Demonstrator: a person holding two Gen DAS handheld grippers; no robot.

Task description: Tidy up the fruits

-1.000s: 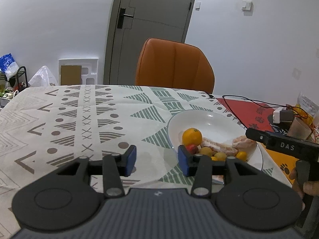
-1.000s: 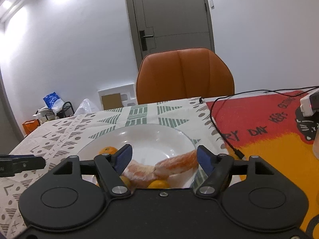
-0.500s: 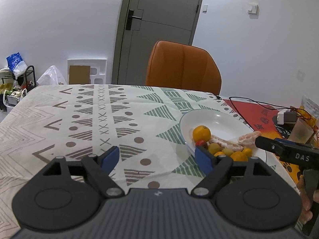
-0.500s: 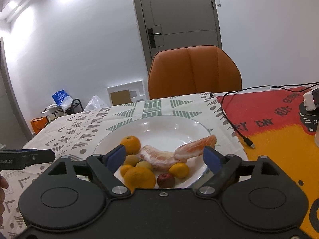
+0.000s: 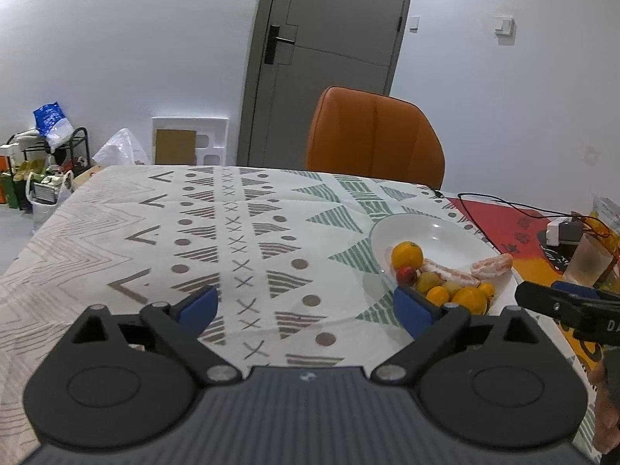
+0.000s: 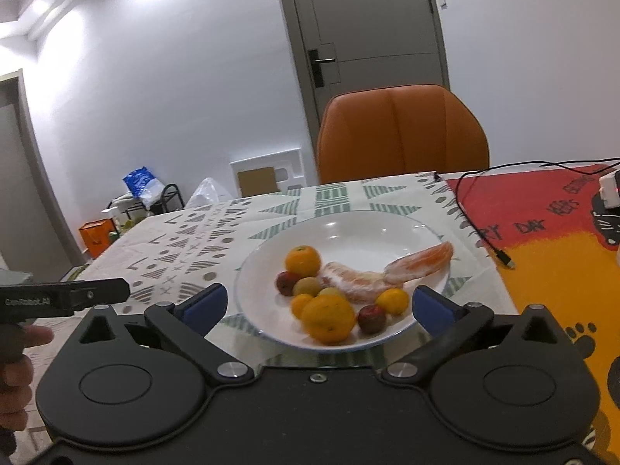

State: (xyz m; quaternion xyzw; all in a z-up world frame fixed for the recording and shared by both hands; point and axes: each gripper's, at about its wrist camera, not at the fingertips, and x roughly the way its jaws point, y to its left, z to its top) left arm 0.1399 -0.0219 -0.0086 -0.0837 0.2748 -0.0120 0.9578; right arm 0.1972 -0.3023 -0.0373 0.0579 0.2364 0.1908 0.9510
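A white plate [image 6: 348,228] [image 5: 438,228] on the patterned tablecloth holds several fruits: oranges [image 6: 303,260] [image 5: 407,255], small red fruits [image 6: 371,318], greenish ones [image 6: 306,286] and two peeled pomelo segments [image 6: 420,264] [image 5: 492,265]. My right gripper [image 6: 317,306] hangs just before the plate's near rim, its jaws opening wide with nothing held between them. My left gripper [image 5: 306,306] is to the left of the plate above the cloth, its jaws also opening and empty; its right pad [image 5: 412,307] stands by the plate's near-left rim.
An orange chair [image 6: 403,133] stands at the table's far side. A black cable [image 6: 480,209] runs across a red and yellow mat [image 6: 542,240] right of the plate. A plastic cup [image 5: 589,263] and a white charger [image 5: 562,232] sit at the right. The patterned tablecloth [image 5: 193,232] stretches left.
Both grippers have drawn back from the plate and risen a little while their jaws spread wide. The fruits stay on the plate, with more of them now in sight.
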